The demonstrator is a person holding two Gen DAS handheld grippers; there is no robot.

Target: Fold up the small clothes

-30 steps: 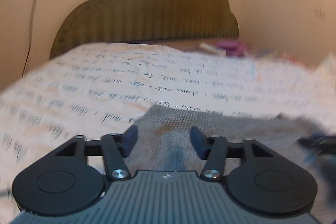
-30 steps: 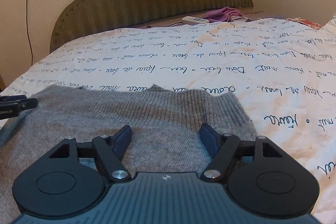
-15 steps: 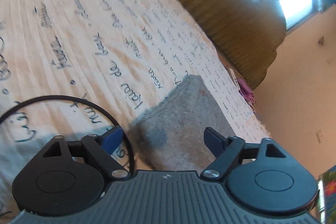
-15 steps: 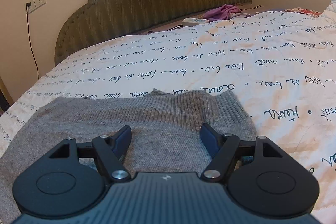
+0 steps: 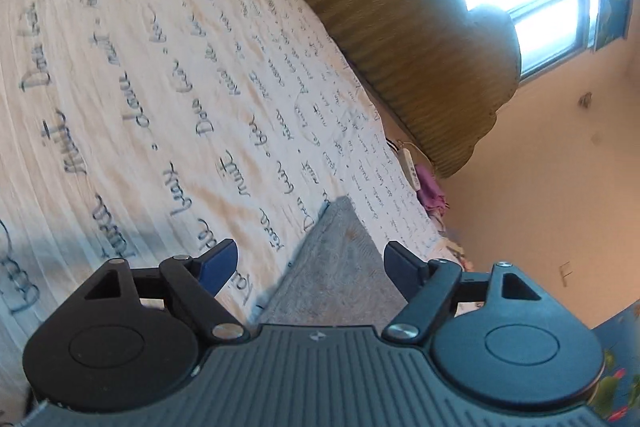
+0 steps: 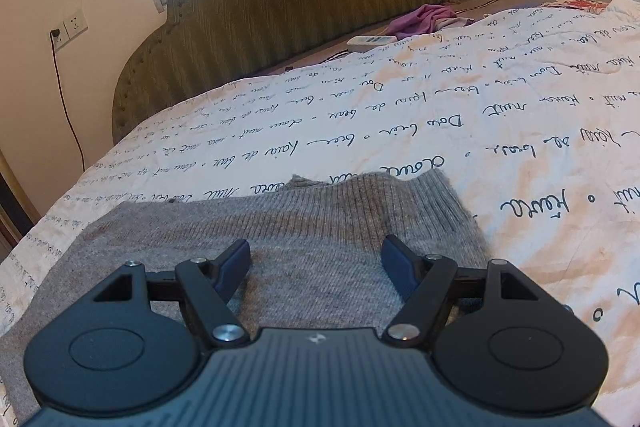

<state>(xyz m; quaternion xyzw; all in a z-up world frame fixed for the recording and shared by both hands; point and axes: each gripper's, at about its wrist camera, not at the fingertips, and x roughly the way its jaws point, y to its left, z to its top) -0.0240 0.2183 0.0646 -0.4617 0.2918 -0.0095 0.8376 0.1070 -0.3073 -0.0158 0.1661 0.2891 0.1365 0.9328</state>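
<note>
Grey knit garment is lying flat on the script-printed bedspread, near its close edge, looking spread or perhaps folded once, so most folding is probably still waiting. The right gripper is hovering over it with jaws standing wide and gripping nothing. The left gripper, tilted beside the garment's edge, has just been narrowing slightly, is still gaping wide, and is holding nothing.

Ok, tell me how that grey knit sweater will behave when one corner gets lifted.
The grey knit sweater lies limp and flat on the script-printed bedspread, so it will probably droop rather than hold shape. Its ribbed hem looks stretchy, so it may sag. The fuzzy knit should grip well, not slip.
</note>
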